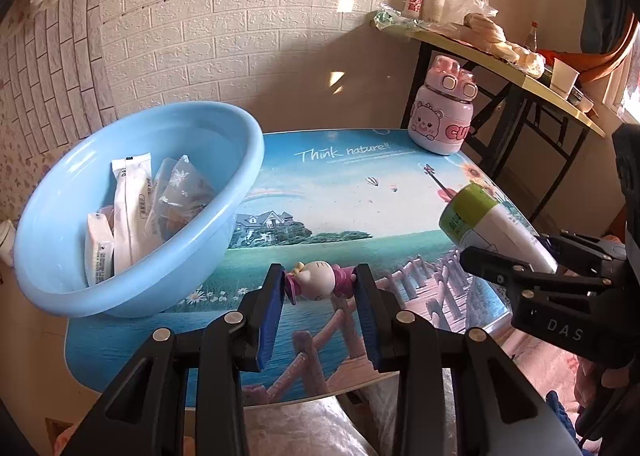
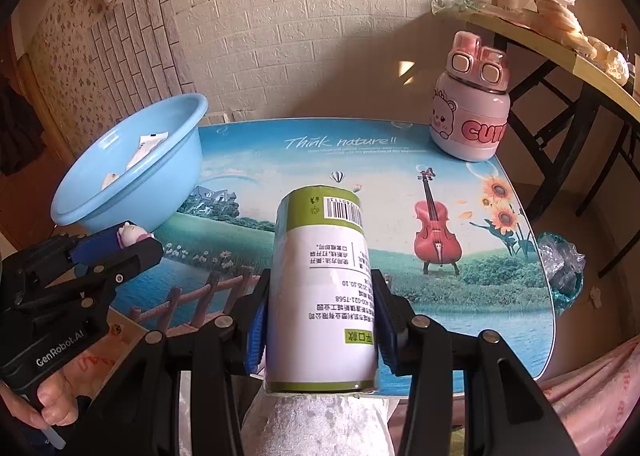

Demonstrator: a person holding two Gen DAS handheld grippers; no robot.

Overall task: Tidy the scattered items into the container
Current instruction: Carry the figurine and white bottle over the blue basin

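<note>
My left gripper (image 1: pixel 320 284) is shut on a small pink-and-white cat figurine (image 1: pixel 318 281), held above the table's front part, right of the blue basin (image 1: pixel 60 216). The basin holds several white and clear sachets (image 1: pixel 132 212). My right gripper (image 2: pixel 320 320) is shut on a white cylinder can with a green band (image 2: pixel 320 288), held above the table's front edge. The can also shows in the left wrist view (image 1: pixel 492 224), at the right. The left gripper with the figurine (image 2: pixel 130 234) shows at the left of the right wrist view, near the basin (image 2: pixel 132 176).
A pink bear bottle (image 1: pixel 442 112) stands at the table's far right corner (image 2: pixel 470 104). The table (image 1: pixel 340 196) has a printed landscape top. A crumpled plastic wrapper (image 2: pixel 560 264) lies at its right edge. A cluttered side table (image 1: pixel 500 52) stands behind at the right.
</note>
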